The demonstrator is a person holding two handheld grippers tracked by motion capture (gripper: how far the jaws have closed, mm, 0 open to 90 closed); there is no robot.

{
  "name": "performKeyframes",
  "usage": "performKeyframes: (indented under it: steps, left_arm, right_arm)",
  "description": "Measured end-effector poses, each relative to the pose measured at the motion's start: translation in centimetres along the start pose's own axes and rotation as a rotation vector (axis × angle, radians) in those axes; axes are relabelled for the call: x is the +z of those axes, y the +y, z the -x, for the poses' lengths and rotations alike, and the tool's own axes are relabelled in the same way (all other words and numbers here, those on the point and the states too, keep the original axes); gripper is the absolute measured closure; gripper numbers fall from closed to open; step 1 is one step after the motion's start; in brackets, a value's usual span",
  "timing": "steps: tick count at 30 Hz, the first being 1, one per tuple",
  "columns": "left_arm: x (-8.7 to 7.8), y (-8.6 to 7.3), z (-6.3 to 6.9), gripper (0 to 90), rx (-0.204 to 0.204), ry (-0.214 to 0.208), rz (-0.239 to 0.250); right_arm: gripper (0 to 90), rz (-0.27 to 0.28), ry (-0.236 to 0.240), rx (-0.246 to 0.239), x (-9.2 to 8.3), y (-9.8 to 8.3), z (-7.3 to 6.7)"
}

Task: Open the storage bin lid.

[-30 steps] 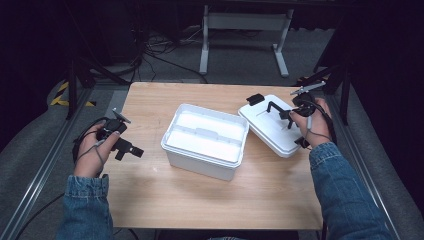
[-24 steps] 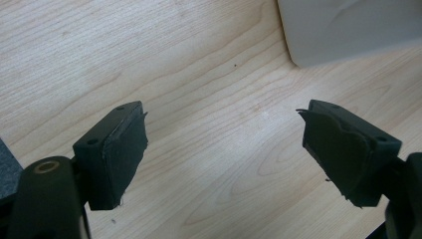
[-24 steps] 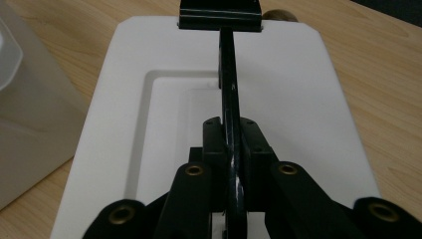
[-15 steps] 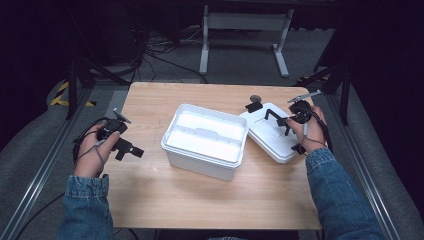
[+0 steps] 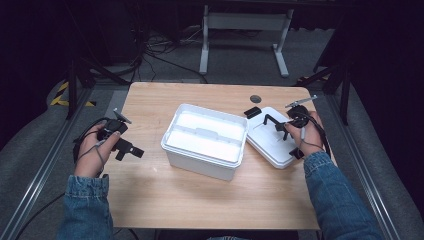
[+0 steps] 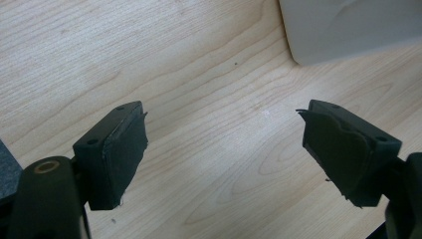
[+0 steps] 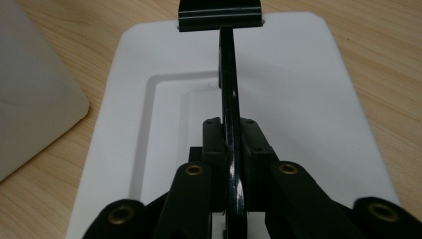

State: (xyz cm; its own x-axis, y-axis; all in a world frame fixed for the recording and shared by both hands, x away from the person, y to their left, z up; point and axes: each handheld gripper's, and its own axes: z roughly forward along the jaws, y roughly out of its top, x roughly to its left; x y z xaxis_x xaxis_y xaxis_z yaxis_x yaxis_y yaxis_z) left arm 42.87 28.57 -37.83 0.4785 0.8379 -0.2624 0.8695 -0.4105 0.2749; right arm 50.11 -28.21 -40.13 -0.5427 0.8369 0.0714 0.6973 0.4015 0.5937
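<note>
Nearest the camera in the high view, two denim sleeves (image 5: pixel 85 210) come in from the bottom edge, one at each side of the wooden tabletop (image 5: pixel 200 200). The left hand (image 5: pixel 92 147) rests near the tabletop's left edge and holds the left claw (image 5: pixel 129 151), which points toward the middle. In the left gripper view its jaws stand wide apart over bare wood, with nothing between them, and a corner of the white bin (image 6: pixel 348 30) shows beyond them at the upper right.

The white bin (image 5: pixel 205 140) sits open at the centre of the tabletop, a shallow ledge visible inside it. Just to its right lies the white lid (image 5: pixel 270 142), flat on the wood and very close to the bin's right wall; I cannot tell if they touch. The right hand (image 5: pixel 302 132) hovers over the lid, and the right claw (image 5: pixel 272 121) is clamped on the lid's black handle (image 5: pixel 267 119). In the right gripper view the jaws are pressed onto the thin black handle (image 7: pixel 228 89) from both sides, and a black latch (image 7: pixel 220 15) sits at the lid's (image 7: pixel 308 99) far edge.

Farther back, a small dark round hole (image 5: pixel 255 98) marks the tabletop near its far edge. Beyond the tabletop, a grey metal stand (image 5: pixel 245 30) and loose cables (image 5: pixel 155 50) lie on the dim floor.
</note>
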Motion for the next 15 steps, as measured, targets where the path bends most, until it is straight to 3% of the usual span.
performKeyframes:
  steps: [15]
  left_arm:
    - [-0.02, -0.02, -0.05, 18.4, 0.003, -0.003, -0.007]
  right_arm:
    - [84.1, -0.016, 0.022, 0.035, 0.65, -0.61, 0.41]
